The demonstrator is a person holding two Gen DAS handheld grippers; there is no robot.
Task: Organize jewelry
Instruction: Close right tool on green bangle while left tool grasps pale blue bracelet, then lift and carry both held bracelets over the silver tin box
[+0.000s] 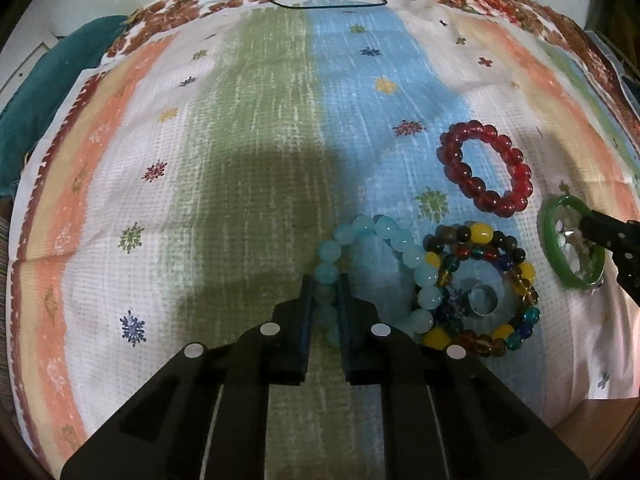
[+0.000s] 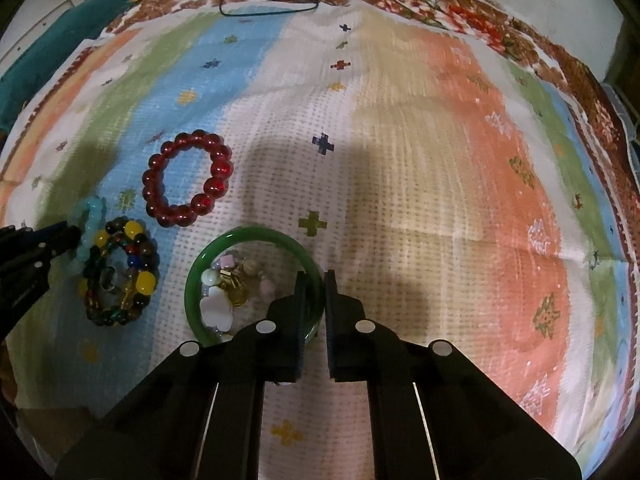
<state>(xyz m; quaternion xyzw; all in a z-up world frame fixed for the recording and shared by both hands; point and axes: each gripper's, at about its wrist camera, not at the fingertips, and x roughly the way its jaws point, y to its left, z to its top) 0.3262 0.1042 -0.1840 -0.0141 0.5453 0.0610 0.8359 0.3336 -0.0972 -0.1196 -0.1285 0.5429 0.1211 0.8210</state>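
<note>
My left gripper is shut on a light blue bead bracelet that lies on the striped cloth. A multicoloured bead bracelet with a silver ring inside it lies to its right, touching it. A dark red bead bracelet lies beyond. My right gripper is shut on the rim of a green bangle, which encircles a small pile of white and gold charms. The bangle also shows in the left wrist view.
The striped, patterned cloth covers the whole surface. A black cord lies at the far edge on a floral fabric. A teal cloth lies at the far left. A wooden edge shows at the near right.
</note>
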